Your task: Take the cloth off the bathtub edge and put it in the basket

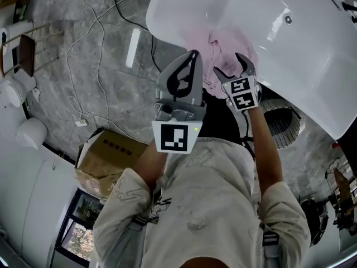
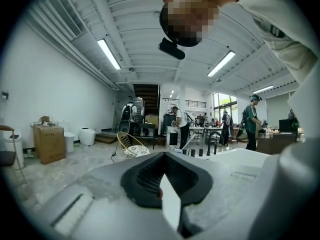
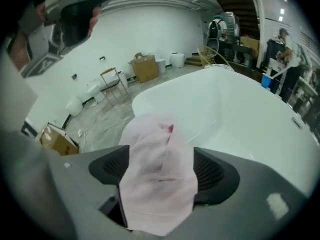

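Lying within parted right tongs [image 1: 228,66]: one cloth [image 3: 159,179].

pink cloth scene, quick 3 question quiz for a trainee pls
1. True or false: the left claw is holding the pink cloth.
2. Pick one: the cloth lies A) over the bathtub edge, B) in the basket, C) on the cardboard box.
3. Fill in: the right claw has its jaws ___, with the cloth between them.

Key: 1 false (its jaws are together on nothing); 2 A; 3 apart.
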Demonstrator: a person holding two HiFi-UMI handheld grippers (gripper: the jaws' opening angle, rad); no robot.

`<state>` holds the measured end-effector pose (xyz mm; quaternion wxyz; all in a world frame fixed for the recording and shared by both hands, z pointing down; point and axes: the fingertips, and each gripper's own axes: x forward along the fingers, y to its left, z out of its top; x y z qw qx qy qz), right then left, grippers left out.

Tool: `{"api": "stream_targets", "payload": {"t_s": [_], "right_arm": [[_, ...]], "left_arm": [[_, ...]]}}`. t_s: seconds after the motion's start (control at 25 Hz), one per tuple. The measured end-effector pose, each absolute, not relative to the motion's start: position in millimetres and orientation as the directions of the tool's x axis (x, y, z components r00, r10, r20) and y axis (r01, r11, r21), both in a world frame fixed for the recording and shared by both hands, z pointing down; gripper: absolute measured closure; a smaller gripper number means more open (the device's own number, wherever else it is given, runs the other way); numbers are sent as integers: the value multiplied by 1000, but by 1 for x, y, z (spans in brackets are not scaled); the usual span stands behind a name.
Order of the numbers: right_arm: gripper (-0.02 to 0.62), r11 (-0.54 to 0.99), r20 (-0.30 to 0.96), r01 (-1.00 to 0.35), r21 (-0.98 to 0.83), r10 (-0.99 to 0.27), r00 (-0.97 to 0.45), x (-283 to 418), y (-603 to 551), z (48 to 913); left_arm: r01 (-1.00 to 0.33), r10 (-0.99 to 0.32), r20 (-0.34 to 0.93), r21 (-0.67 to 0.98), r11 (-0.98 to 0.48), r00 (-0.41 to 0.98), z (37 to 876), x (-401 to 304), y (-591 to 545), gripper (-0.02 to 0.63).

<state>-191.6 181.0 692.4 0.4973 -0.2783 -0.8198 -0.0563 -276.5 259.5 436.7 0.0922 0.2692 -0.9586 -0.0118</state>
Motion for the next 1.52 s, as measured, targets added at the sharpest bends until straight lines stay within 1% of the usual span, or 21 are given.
{"api": "stream_targets", "payload": {"t_s": [0.04,0.16,0.28,0.52,0.6,0.8,0.96,1.24,1.36,1.52], "right_arm": [[168,815,864,557,-163,390,-319,-190,185,702],[106,722,906,684,-102,351,-236,-185,196,728],[100,662,927,745,-80,323,-188,-185,203,750],[101,632,936,767,-109,325,-134,-184,212,779],[124,622,941,778,-86,307,-141,-184,211,783],[222,569,951,822,-24,266,-157,-182,210,780],[284,537,950,843,25,249,-187,-181,207,769],[438,603,923,798,7,302,-237,-173,205,738],[454,651,911,759,-11,320,-261,-169,202,727],[459,712,886,701,-43,351,-303,-163,196,700]], "left_arm": [[-510,-515,173,76,857,-839,440,-278,262,604],[-500,-507,187,88,861,-841,448,-281,270,604],[-496,-503,203,90,864,-840,455,-282,277,604],[-479,-492,221,110,871,-842,462,-286,285,604],[-479,-492,215,112,871,-844,460,-286,285,604],[-496,-508,213,112,861,-835,458,-282,282,604],[-506,-518,201,111,855,-831,449,-279,276,604],[-530,-539,171,99,842,-825,427,-272,262,604],[-542,-549,148,89,836,-822,412,-271,257,604],[-558,-562,126,71,827,-817,394,-263,249,604]]}}
